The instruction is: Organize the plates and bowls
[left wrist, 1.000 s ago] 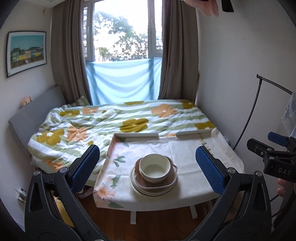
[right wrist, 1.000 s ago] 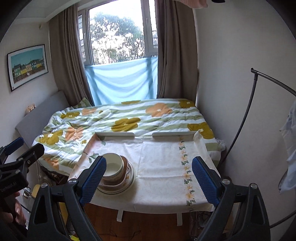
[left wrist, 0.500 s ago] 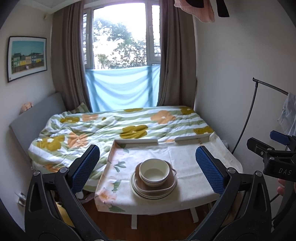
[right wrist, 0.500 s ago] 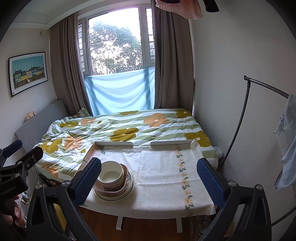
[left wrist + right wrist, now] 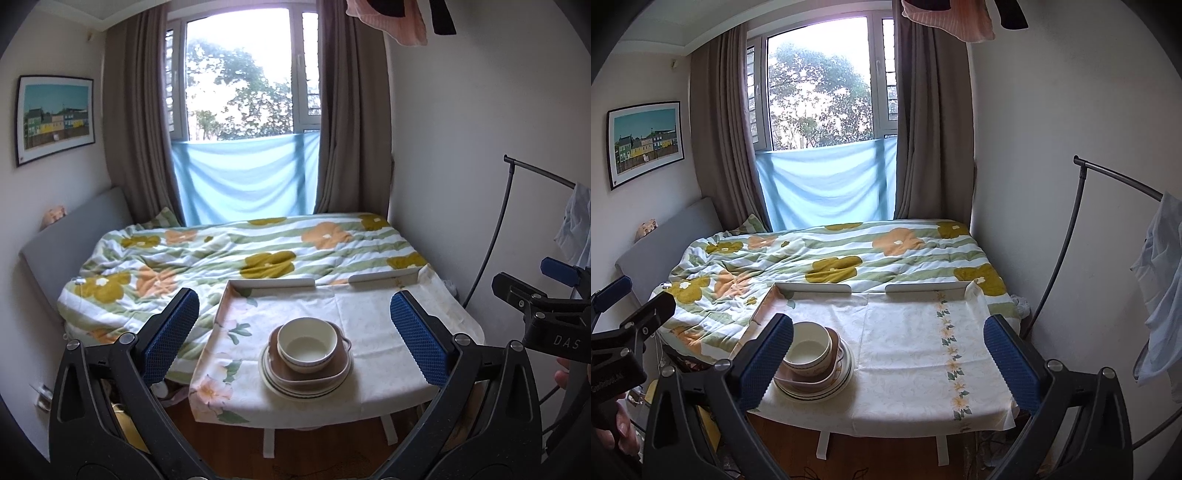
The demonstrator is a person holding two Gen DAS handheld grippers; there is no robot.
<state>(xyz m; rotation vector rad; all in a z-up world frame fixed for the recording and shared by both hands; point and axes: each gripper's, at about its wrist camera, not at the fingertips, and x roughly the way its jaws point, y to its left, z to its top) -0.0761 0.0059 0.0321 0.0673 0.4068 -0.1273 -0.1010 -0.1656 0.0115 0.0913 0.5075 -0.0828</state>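
Nearest the lens in the left wrist view, the left hand-held gripper (image 5: 294,341) has its blue pads spread wide apart with nothing between them; the right hand-held gripper (image 5: 889,360) is likewise spread and empty in its own view. Both hang short of the tabletop's (image 5: 373,325) near edge, above bare wooden floor (image 5: 325,456). On the floral cloth, a cream bowl (image 5: 306,343) sits inside a brown handled dish (image 5: 341,369), which rests on a stack of cream plates (image 5: 271,380) close to the near edge. The left view frames the stack roughly centred between its pads; in the right view the bowl (image 5: 809,349) and plates (image 5: 827,389) lie at the tabletop's left side, partly hidden behind the left pad, and the whole right half of the cloth (image 5: 923,350) lies open. A low raised rail (image 5: 812,288) borders the far edge, with a gap in its middle. Beyond it the flowered bed (image 5: 831,254) abuts the tabletop. Only the right view shows the clothes rail (image 5: 1067,251) and hanging shirt (image 5: 1160,291) fully, close along the right side.
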